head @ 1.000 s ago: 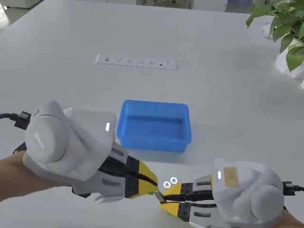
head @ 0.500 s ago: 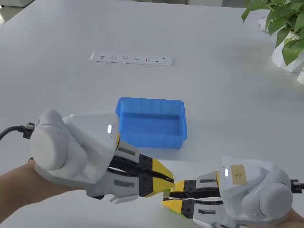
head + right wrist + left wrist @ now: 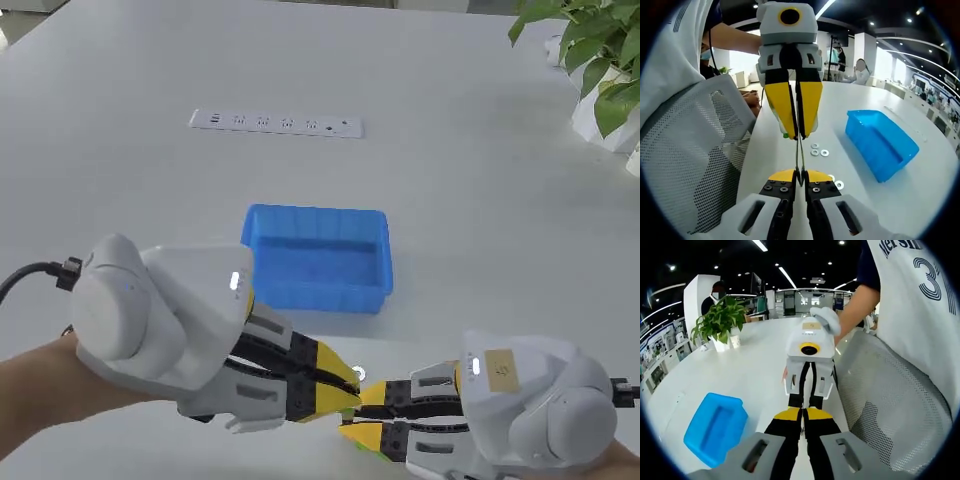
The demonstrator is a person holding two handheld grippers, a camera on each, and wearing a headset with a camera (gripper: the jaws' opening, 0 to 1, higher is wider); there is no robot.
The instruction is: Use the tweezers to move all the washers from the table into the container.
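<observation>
Thin metal tweezers [image 3: 798, 157] run between the two grippers, which meet tip to tip at the near table edge. My right gripper [image 3: 799, 179] is shut on one end, and my left gripper [image 3: 796, 136], coming in from the top of the right gripper view, is shut on the other. In the head view the left gripper [image 3: 345, 393] reaches in from the left and the right gripper [image 3: 350, 418] from the lower right. Several washers [image 3: 825, 152] lie on the table beside the tweezers; one washer [image 3: 357, 374] peeks out above the jaws. The blue container [image 3: 318, 215] stands just beyond.
A white power strip [image 3: 277, 123] lies farther back on the table. A potted plant [image 3: 590, 50] stands at the far right corner. A mesh chair [image 3: 705, 150] is behind the near table edge, where the person sits.
My left gripper has moved right, up to the right gripper's tips, and its jaws now cover most of the washers. The head camera has shifted slightly.
</observation>
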